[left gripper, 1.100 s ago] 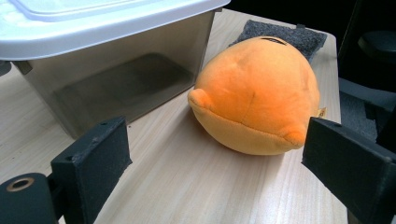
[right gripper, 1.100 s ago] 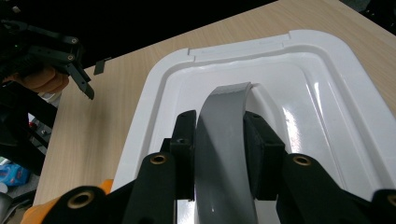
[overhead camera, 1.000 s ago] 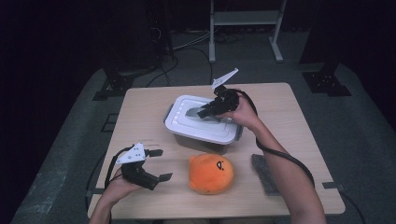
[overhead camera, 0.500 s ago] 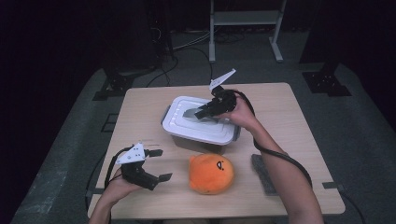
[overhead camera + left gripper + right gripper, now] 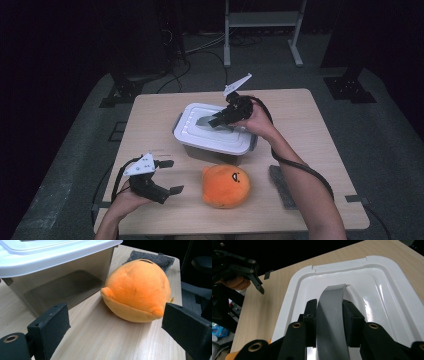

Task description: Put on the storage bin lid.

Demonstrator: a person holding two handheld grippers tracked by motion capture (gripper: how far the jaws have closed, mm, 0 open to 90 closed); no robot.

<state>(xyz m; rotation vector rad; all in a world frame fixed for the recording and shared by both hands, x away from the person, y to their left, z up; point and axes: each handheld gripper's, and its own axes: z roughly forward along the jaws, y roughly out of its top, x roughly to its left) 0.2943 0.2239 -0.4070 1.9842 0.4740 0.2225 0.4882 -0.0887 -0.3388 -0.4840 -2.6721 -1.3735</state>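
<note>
A clear plastic box [image 5: 220,152] with a white lid [image 5: 200,135] stands mid-table. My right gripper [image 5: 214,121] reaches over it from the right, shut on the lid's grey handle [image 5: 332,322]. In the right gripper view the two pads [image 5: 310,312] press on that handle's sides above the lid [image 5: 372,290]. An orange plush [image 5: 226,186] lies in front of the box. My left gripper [image 5: 171,176] rests at the front left, open, aimed at the plush. In the left gripper view nothing sits between my jaws [image 5: 117,325]; the plush [image 5: 137,290] and box [image 5: 62,282] lie beyond them.
A dark grey felt pad [image 5: 282,186] lies on the wooden table [image 5: 150,125] right of the plush, under my right forearm. Around the table are dark floor, cables and stand legs. A metal frame [image 5: 260,30] stands at the back.
The white lid has edged slightly to the left on the box. Both hands stay where they were.
</note>
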